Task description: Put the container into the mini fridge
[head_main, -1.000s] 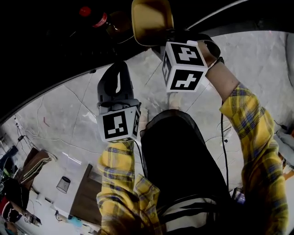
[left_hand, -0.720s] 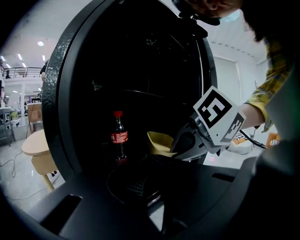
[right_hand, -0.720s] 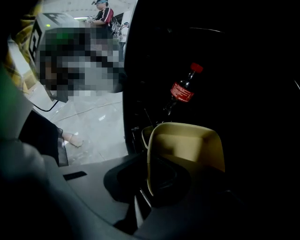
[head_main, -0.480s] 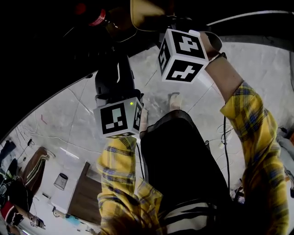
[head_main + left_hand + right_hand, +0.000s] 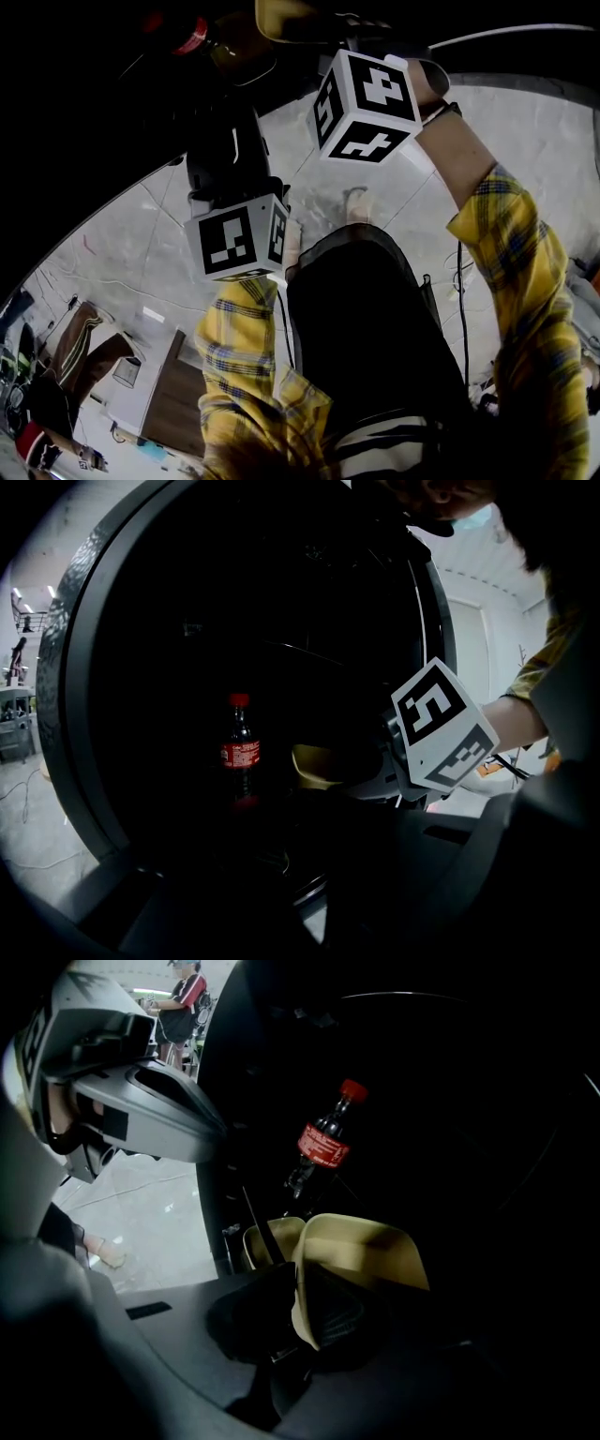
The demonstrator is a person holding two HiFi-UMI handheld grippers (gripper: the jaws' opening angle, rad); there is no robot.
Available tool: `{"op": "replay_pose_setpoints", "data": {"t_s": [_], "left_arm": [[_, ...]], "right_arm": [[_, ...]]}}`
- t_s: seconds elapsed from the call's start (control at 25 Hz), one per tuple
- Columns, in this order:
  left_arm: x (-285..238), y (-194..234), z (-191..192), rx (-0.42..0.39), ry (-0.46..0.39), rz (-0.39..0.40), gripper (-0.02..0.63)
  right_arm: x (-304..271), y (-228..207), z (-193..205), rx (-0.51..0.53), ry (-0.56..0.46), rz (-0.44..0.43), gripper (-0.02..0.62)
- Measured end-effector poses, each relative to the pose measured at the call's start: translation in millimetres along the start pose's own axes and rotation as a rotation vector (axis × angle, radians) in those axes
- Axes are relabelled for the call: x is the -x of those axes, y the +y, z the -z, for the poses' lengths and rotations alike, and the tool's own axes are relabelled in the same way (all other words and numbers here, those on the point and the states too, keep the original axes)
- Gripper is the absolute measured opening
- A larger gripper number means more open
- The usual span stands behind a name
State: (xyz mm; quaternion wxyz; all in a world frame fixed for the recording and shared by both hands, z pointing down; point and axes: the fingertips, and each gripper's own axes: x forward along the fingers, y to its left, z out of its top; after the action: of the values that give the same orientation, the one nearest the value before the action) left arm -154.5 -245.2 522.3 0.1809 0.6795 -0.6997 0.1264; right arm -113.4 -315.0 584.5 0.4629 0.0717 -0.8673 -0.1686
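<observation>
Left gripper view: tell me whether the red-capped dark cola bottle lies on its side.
No, the red-capped dark cola bottle stands upright, cap on top.

Pale stone floor [image 5: 122, 262], grey-veined, glossy. Brown wooden furniture [image 5: 178, 403] sits low toward the head view's left edge. White wall [image 5: 469, 639] and ceiling strip lights [image 5: 21, 605] beyond.

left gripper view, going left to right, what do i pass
grey rim of the mini fridge → red-capped bottle → yellow container → marker cube → yellow plaid sleeve
</observation>
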Motion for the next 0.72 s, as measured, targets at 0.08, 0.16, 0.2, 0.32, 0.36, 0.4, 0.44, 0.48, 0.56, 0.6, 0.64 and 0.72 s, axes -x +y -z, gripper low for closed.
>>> {"op": "replay_pose_setpoints", "data": {"t_s": [0.08, 0.16, 0.2, 0.32, 0.36, 0.4, 0.44, 0.48, 0.56, 0.6, 0.64, 0.72], "left_arm": [[-5.1, 5.7, 1.0, 0.015, -0.001, 0.003, 0.021], [-12.0, 12.3, 5.1, 0.025, 0.005, 0.008, 0.021], [-15.2, 15.2, 8.0, 0.027, 0.011, 0.011, 0.021], [-14.4, 16.4, 12.8, 0.022, 0.020, 0.023, 0.021], [-9.7, 13.4, 10.7, 0.015, 0.014, 0.025, 0.021], [-3.6, 9.3, 6.7, 0.008, 0.003, 0.027, 0.021], [2.5, 5.1, 1.9, 0.002, -0.009, 0.028, 0.021], [7.8, 1.4, -2.5, -0.003, -0.018, 0.030, 0.021], [14.6, -4.1, -8.1, -0.012, -0.025, 0.037, 0.021], [16.7, -5.8, -10.1, -0.016, -0.025, 0.040, 0.021], [18.6, -6.9, -12.3, -0.020, -0.025, 0.044, 0.021], [22.7, -8.5, -17.3, -0.024, -0.026, 0.049, 0.021]], "right_arm": [[-7.7, -0.3, -0.3, -0.028, -0.004, 0.005, 0.055], [-17.8, 2.3, 1.0, -0.055, -0.003, -0.009, 0.107], [-22.5, 4.3, 1.8, -0.064, 0.000, -0.017, 0.112], [-22.5, 8.3, 2.8, -0.064, 0.002, -0.005, 0.112], [-15.2, 7.8, 2.0, -0.062, -0.003, 0.013, 0.112], [-5.2, 6.4, 0.6, -0.061, -0.010, 0.034, 0.112], [5.5, 4.5, -1.3, -0.063, -0.019, 0.056, 0.112], [15.2, 2.6, -3.1, -0.067, -0.028, 0.077, 0.112], [29.6, 0.2, -5.6, -0.080, -0.039, 0.109, 0.112], [34.9, -0.3, -6.4, -0.089, -0.042, 0.120, 0.112], [39.8, -0.5, -6.9, -0.101, -0.044, 0.129, 0.112], [49.6, -0.6, -7.1, -0.135, -0.043, 0.140, 0.104]]}}
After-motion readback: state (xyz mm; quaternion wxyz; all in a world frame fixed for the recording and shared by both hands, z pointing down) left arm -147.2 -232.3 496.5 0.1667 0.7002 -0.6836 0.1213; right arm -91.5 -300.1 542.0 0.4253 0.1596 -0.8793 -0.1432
